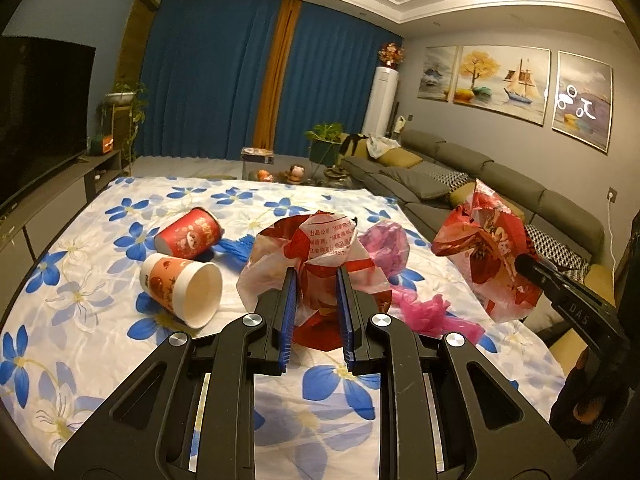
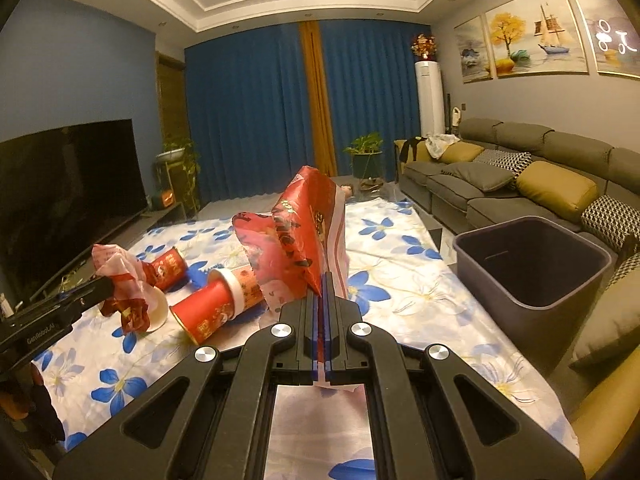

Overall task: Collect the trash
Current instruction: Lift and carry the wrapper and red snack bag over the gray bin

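Care suits the carry: right claw (image 2: 324,280), clamped on a red wrapper (image 2: 296,232), should clear the bin (image 2: 532,268) rim before opening (left claw (image 1: 316,276) grips a crumpled bag (image 1: 316,240)).

The left tongs (image 1: 317,276) cover the lower middle of the crumpled red-and-white wrapper (image 1: 320,240), so whether the pads press it cannot be told from the left wrist view. Behind that wrapper, a blue item (image 1: 234,249) is mostly hidden. The right tongs (image 2: 325,280) hide the lower edge of the red bag (image 2: 296,236). Beside that bag, the bin (image 2: 532,264) hides its own base. The print on the cups (image 2: 208,312) is too small to read.
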`<state>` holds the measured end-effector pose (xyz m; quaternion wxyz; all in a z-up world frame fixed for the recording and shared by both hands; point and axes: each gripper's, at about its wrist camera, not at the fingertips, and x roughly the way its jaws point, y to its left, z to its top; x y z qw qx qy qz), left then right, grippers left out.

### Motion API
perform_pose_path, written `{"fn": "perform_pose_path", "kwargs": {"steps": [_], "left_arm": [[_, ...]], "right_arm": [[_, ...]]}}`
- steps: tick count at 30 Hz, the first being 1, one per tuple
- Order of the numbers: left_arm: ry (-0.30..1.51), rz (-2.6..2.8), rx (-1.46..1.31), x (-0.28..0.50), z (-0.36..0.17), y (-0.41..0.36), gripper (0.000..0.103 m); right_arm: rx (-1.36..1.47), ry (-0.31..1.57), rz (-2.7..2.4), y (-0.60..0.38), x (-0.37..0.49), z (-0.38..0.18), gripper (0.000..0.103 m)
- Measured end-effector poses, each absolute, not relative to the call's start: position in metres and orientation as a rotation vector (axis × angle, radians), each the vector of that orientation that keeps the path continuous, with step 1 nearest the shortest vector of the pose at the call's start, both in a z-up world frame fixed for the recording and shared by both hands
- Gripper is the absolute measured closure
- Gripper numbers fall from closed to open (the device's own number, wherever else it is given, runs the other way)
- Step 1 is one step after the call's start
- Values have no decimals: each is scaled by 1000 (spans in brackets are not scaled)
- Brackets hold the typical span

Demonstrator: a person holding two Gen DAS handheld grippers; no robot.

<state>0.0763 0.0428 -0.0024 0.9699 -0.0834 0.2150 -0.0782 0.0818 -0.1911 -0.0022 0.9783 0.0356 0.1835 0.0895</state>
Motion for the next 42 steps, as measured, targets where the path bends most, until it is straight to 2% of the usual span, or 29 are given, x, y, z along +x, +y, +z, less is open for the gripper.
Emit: {"fn": "perform_pose_path", "kwargs": {"steps": [14, 42], "left_arm": [[428, -202, -128, 87, 2, 15, 84], [390, -355, -8, 134, 26, -92, 84]], "right_arm": [[111, 333, 139, -223, 73, 3, 100], [124, 249, 10, -273, 83, 17, 100]]}}
